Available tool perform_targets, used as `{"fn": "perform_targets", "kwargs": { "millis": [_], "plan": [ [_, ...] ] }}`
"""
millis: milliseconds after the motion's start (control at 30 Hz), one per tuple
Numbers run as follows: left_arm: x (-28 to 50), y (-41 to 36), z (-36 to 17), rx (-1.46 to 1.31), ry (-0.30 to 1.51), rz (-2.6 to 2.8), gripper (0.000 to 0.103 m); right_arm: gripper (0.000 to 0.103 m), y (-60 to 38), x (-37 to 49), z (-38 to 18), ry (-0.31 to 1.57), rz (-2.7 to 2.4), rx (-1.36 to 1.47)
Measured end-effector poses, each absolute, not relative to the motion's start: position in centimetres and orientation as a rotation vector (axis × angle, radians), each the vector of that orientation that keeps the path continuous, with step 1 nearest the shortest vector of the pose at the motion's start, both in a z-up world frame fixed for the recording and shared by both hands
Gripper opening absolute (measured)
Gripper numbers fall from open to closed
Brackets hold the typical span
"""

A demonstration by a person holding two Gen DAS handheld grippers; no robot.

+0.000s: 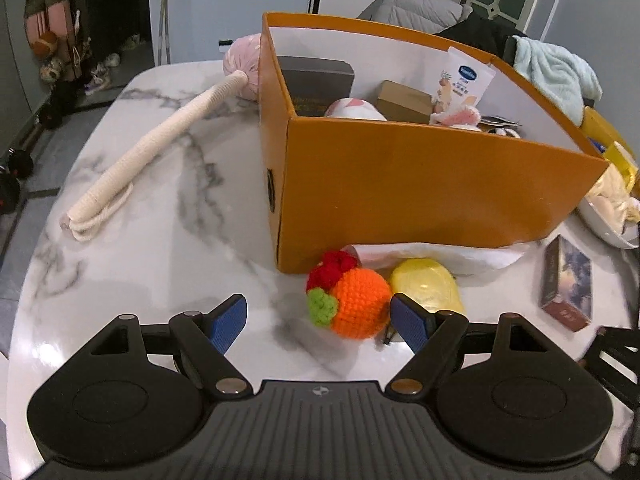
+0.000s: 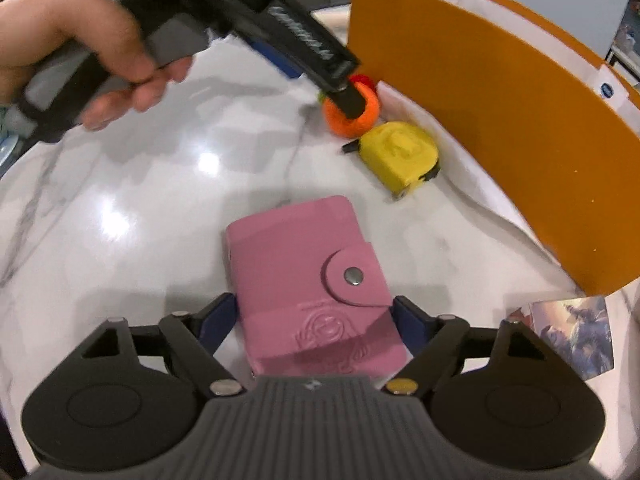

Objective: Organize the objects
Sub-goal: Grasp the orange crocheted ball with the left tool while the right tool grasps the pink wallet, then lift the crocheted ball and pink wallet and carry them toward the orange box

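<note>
A crocheted orange ball with red and green bits lies on the marble table in front of the orange box. My left gripper is open around it; the right pad touches the ball, the left pad stands well clear. A yellow tape measure lies just right of the ball. In the right wrist view a pink snap wallet lies flat on the table, and my right gripper has a pad against each of its long edges. One of the left gripper's fingers hides part of the ball.
The orange box holds a dark box, a brown carton, a tube and soft toys. A rope-wrapped stick lies at left. A picture card box, white paper and a bowl sit at right. A hand holds the left gripper.
</note>
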State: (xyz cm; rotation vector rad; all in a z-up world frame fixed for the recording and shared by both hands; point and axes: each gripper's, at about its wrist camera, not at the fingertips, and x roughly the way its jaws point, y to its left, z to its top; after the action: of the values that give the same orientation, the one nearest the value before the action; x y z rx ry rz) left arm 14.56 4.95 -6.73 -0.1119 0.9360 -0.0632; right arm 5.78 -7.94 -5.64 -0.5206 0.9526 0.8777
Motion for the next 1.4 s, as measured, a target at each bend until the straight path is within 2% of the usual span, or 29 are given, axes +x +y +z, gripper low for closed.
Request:
{"fn": "perform_targets", "kwargs": {
  "millis": [267,467,633,667,1000,1333,1400],
  "plan": [
    [15.0,4.9,-7.7,-0.187,0.909,-0.106,0.094,0.085,-7.8,5.4,-5.9,0.953,0.884,-0.524],
    [15.8,4.2,-7.9,-0.118,0.903,-0.085,0.092,0.085,-7.9,5.3,-5.8,0.95,0.884,-0.523],
    [15.9,5.6,-7.8,-0.129,0.937,-0.08,0.067,0.085,-7.7,5.3,-5.7,0.972,0.889,-0.54],
    [15.9,6.0,-8.0,-0.135,0.957,-0.077,0.057,0.085,-7.6,5.3,-5.7,0.979,0.89,-0.545],
    [13.8,8.8,-7.6,-0.133,1.008,-0.092,0.056,0.084,-8.1,5.4,-5.6,1.006,0.89,-0.559],
    [10.8,8.2,-7.3,-0.071,1.075,-0.214,0.056,0.088,-7.9,5.8,-6.0,0.987,0.872,-0.538],
    [10.2,8.1,-7.3,-0.074,1.084,-0.227,0.056,0.085,-7.7,5.7,-5.9,0.99,0.882,-0.545]
  ]
}}
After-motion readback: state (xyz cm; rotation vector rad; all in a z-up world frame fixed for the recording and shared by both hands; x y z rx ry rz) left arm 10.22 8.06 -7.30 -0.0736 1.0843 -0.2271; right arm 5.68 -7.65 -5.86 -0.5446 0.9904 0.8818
